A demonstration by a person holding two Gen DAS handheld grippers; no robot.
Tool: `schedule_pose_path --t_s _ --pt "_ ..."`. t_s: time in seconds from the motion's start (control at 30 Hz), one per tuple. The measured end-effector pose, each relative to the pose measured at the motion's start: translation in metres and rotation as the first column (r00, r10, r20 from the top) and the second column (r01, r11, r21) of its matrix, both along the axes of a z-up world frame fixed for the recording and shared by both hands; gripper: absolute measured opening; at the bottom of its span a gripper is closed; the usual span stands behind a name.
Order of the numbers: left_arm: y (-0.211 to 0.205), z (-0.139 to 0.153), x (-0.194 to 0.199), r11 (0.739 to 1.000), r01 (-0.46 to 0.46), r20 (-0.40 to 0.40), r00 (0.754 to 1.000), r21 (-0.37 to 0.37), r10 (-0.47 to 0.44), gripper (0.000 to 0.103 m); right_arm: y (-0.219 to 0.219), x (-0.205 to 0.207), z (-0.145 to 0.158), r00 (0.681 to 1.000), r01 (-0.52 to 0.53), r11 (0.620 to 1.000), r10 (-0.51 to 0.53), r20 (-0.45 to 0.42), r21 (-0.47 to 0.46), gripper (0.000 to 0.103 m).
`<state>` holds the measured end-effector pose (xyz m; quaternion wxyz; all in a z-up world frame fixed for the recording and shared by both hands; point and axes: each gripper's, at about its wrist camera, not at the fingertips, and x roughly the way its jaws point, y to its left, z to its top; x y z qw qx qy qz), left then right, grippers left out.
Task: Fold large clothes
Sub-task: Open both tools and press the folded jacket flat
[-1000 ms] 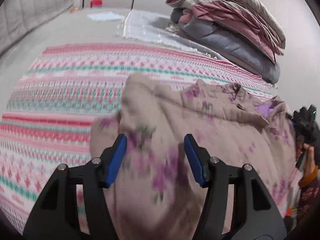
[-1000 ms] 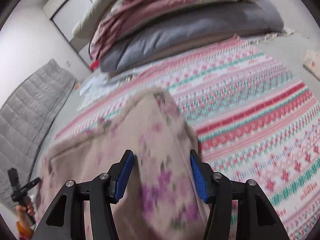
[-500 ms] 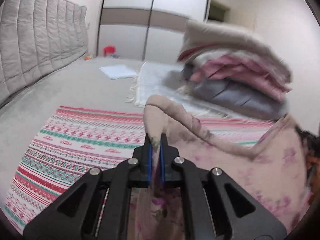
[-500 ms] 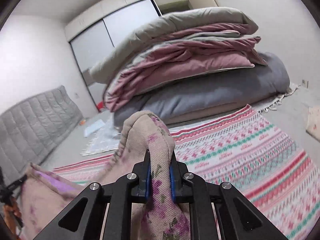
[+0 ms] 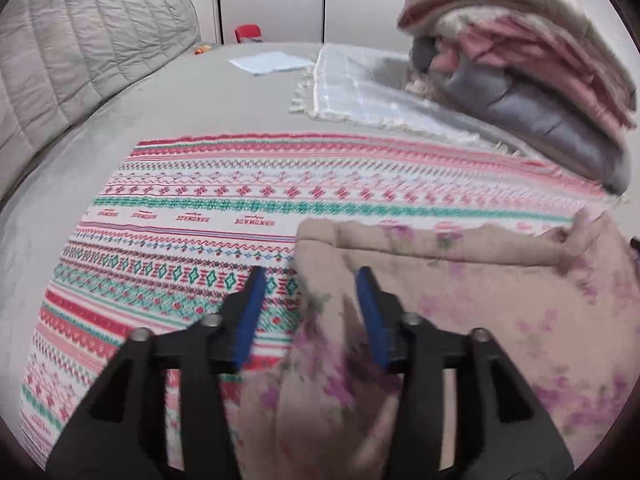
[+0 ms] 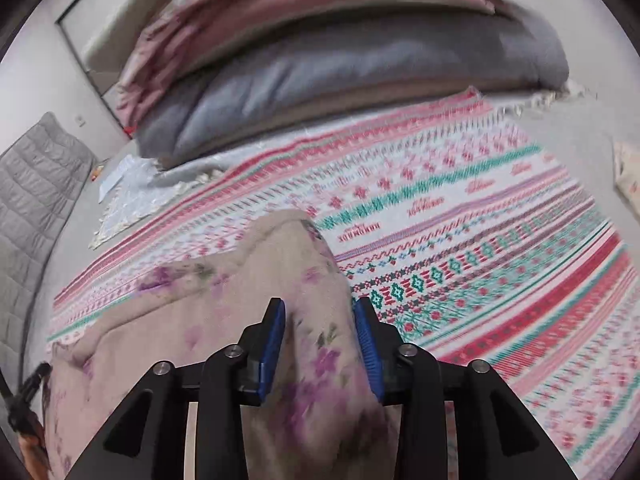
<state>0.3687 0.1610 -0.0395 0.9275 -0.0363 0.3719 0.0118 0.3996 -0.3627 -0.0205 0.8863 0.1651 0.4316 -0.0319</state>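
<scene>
While blurry, both tools seem open, left tool & right tool over floral garment

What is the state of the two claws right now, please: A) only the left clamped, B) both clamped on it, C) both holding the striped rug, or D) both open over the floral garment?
D: the left claw and right claw each show a wide gap between blue pads, with the floral garment lying loose beneath.

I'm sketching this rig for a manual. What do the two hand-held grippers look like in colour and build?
The left hand-held gripper and the right hand-held gripper look alike: matte black angular linkage arms with triangular cut-outs, round silver pivot screws, and two flat blue finger pads each. No cables, markings or sleeves show.
</scene>
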Motion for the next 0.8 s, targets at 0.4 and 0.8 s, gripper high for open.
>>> schedule_pose_path --t_s 0.4,0.8 --pt "-0.123 0.009 -0.121 0.957 0.219 0.055 0.976 -0.188 -0.212 0.081 0.152 -0.126 0.033 0.956 -0.239 0.963 0.256 0.146 -0.123 0.069" --pt "-0.066 -0.025 -0.137 0.991 -0.011 -0.044 0.999 -0.134 0.005 0.081 0.116 -0.158 -0.015 0.987 -0.102 0.984 0.118 0.106 -0.148 0.070"
